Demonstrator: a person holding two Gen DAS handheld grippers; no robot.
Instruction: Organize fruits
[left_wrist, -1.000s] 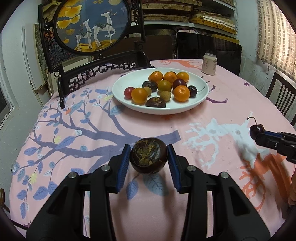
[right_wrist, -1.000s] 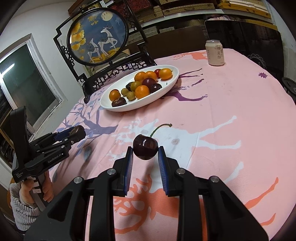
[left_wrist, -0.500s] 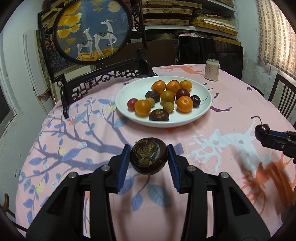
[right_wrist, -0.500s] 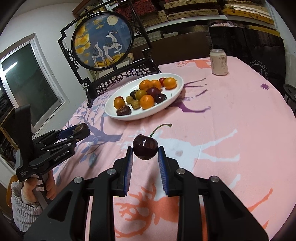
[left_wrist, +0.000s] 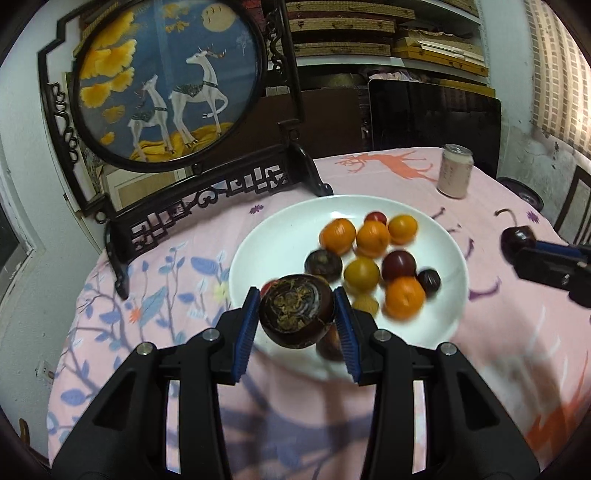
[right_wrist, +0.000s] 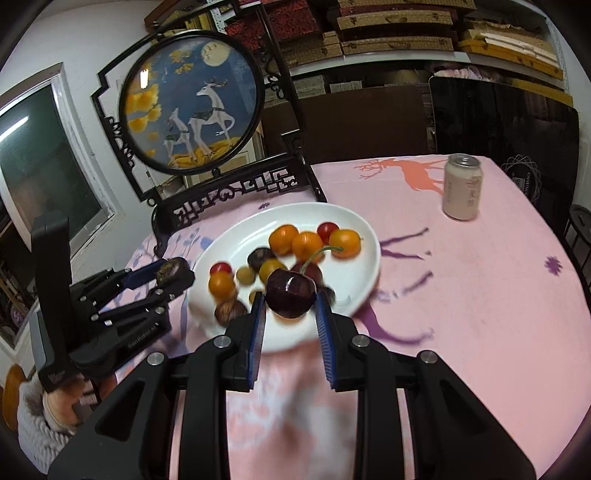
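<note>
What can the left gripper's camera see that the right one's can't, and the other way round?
Only the left view shows the dark round fruit close up between its own fingers, and the striped curtain. Only the right view shows the window and the person's hand on the left gripper. Both show the plate of fruit, the can, the deer screen and the cherry.

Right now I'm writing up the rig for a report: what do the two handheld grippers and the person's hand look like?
Both the left gripper and right gripper are matte black plastic with silver screws and ribbed blue finger pads. Faint white lettering, unreadable here, marks the left gripper's side. The left hand grips a black handle and wears a pale knitted cuff.
</note>
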